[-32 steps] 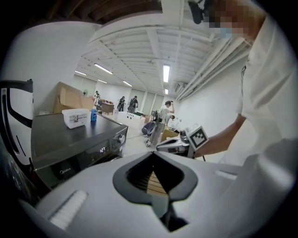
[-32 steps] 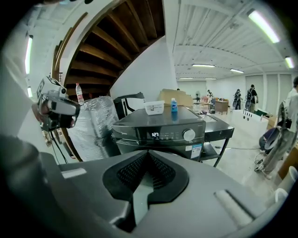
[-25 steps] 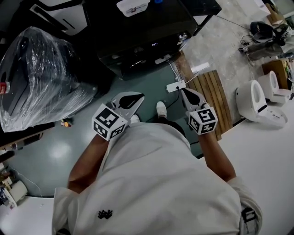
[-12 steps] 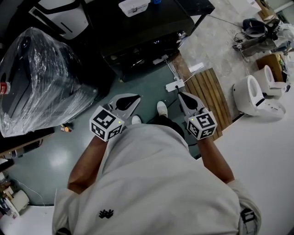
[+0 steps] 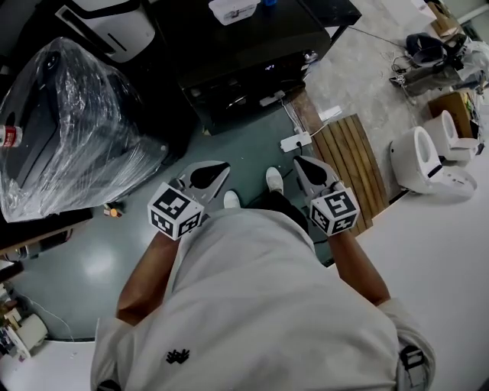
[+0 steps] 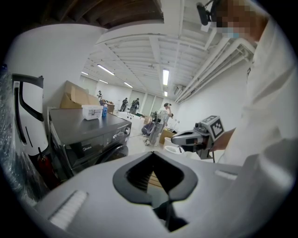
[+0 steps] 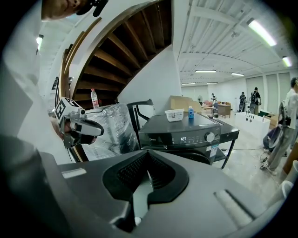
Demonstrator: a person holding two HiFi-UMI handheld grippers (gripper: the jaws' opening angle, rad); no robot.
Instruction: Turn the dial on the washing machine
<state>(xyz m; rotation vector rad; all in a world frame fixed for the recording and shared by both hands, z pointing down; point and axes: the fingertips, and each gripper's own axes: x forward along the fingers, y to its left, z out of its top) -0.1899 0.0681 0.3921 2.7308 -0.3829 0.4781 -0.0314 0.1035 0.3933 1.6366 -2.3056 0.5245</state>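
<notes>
The black front-loading washing machine stands on the floor ahead of me, with its round dial at the right end of the control panel. In the right gripper view the dial shows silver beside a lit display. My left gripper and right gripper are held side by side in front of my chest. Both are shut and hold nothing. They stay well short of the machine. The left gripper view shows the machine at the left and the right gripper at the right.
A bulky plastic-wrapped object sits left of the washer. A white box and a blue bottle rest on its top. A white power strip and a wooden slat board lie on the floor at right, near white toilets. People stand far off.
Both grippers have slid slightly lower in the head view, still shut and empty. The washer and floor have shifted a little as I move.
</notes>
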